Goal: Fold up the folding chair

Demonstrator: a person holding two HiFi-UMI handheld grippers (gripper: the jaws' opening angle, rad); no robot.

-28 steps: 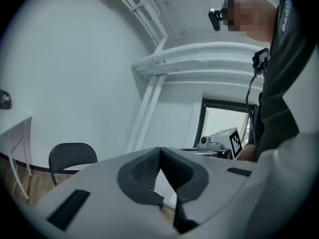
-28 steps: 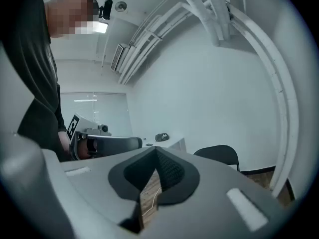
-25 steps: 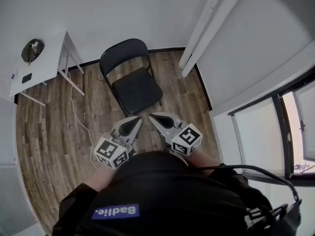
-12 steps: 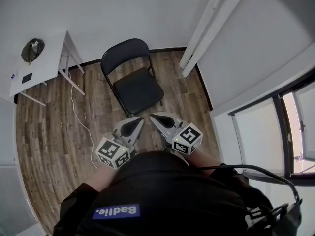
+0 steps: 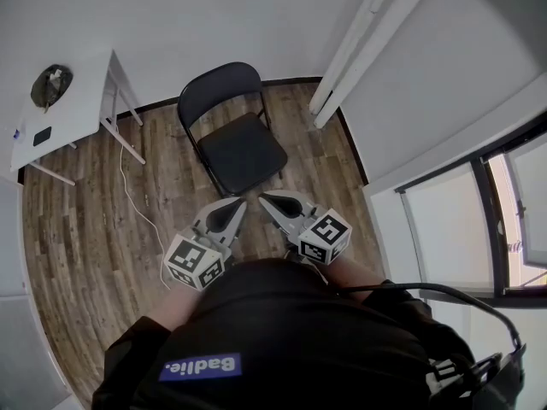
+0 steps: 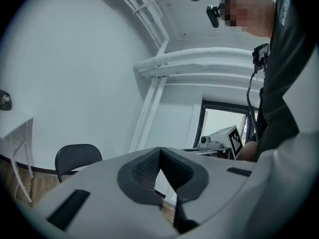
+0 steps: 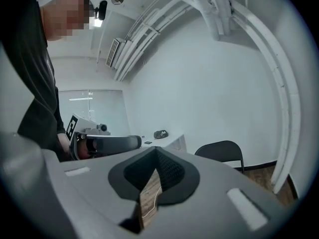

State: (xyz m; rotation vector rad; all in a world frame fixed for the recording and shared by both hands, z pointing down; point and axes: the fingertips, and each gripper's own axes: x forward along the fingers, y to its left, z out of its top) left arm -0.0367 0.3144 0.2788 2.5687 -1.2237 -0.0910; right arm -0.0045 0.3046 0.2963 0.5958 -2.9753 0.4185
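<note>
Moved: left claw (image 5: 234, 207) and right claw (image 5: 267, 200) nearer the folding chair (image 5: 242, 150) | both clenched, empty | chair open on the floor (image 5: 85, 229) at 12 o'clock, untouched | risk, we judge: pushing with clenched claws could tip or skid it.

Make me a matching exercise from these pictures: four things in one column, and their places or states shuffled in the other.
1 folding chair
2 white table
3 cable
4 left gripper

A jaws together, empty
B trails over the wood floor
C stands unfolded
D bears a dark round thing

Pairs: 1-C, 2-D, 3-B, 4-A.
</note>
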